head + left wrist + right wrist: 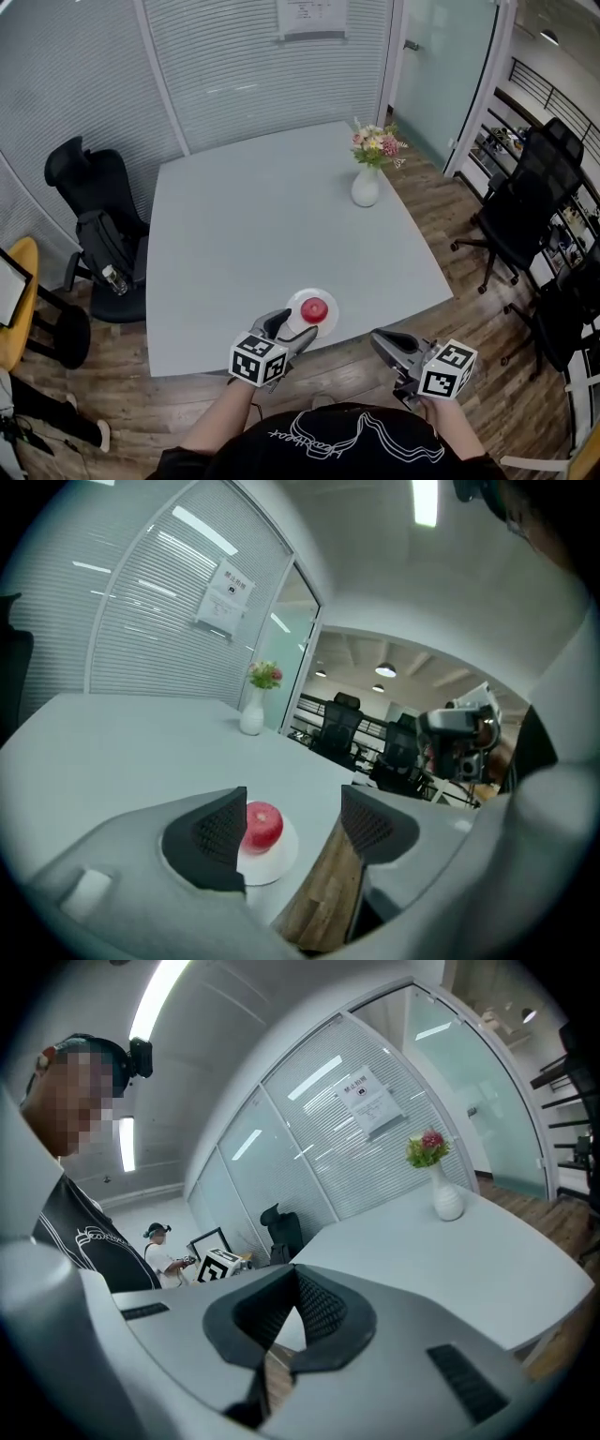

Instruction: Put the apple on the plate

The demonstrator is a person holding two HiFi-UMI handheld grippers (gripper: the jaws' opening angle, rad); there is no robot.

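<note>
A red apple [314,308] rests on a small white plate [325,321] near the front edge of the grey table [272,225]. My left gripper [291,330] hovers just in front of the plate, raised off the table. In the left gripper view its jaws stand wide open with nothing between them, and the apple [263,824] and plate [273,860] lie beyond the left finger [217,834]. My right gripper [379,341] is off the table's front right, over the floor. In the right gripper view its [292,1309] jaws are closed together and hold nothing.
A white vase of flowers [366,180] stands at the table's far right. A black office chair [94,202] is at the left side, more chairs [525,206] at the right. Wooden floor [469,281] surrounds the table. Glass walls with blinds are behind.
</note>
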